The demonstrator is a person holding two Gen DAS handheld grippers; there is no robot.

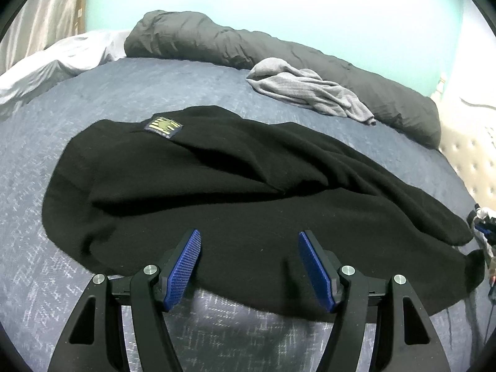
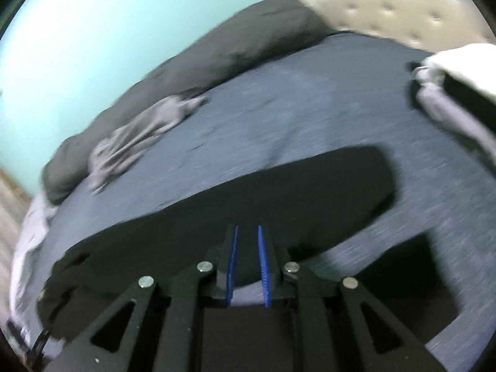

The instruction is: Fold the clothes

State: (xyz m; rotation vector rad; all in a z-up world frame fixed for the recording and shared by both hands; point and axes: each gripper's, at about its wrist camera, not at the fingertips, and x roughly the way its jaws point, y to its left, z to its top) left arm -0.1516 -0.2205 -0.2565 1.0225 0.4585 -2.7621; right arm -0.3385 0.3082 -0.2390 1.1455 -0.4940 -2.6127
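Note:
A black sweater [image 1: 235,186] with a small woven label [image 1: 163,126] lies spread and wrinkled on the blue bed cover [image 1: 37,186]. My left gripper [image 1: 249,237] is open, its blue pads just above the sweater's near edge, holding nothing. In the blurred right wrist view the sweater [image 2: 279,198] lies across the bed. My right gripper [image 2: 248,232] has its pads nearly together over the sweater's near edge; whether cloth is pinched between them cannot be told.
A grey garment [image 1: 310,90] lies crumpled at the far side by a long dark grey duvet roll [image 1: 248,46]. A white sheet [image 1: 62,55] sits at the far left. A tufted headboard [image 1: 471,161] is on the right. Folded white cloth [image 2: 449,93] lies at right.

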